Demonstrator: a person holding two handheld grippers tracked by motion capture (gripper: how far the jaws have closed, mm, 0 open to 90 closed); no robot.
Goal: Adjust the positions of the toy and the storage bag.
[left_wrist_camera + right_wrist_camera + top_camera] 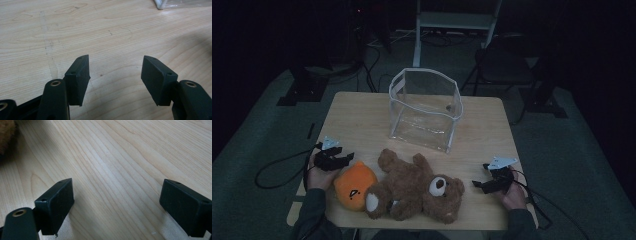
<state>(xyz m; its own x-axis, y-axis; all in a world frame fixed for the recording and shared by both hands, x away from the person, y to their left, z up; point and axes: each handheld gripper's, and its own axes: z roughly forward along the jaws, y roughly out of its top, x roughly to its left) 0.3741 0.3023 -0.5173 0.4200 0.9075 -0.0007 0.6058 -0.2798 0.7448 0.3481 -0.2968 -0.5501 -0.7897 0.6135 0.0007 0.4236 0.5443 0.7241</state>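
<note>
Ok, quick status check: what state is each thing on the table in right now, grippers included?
Clear bag: upright, mouth open, nothing visible inside.
Brown teddy bear: lying flat in front of the bag, untouched.
Orange plush: on the table against the bear, beside the left gripper.
Left gripper: open, nothing between the jaws.
Right gripper: open, over bare wood, holding nothing.

Dim, murky high view with near-black surroundings; both gripper views are brightly and evenly lit, showing the tabletop (112, 32) grain sharply, with soft shadows beneath the slightly blurred jaws.
</note>
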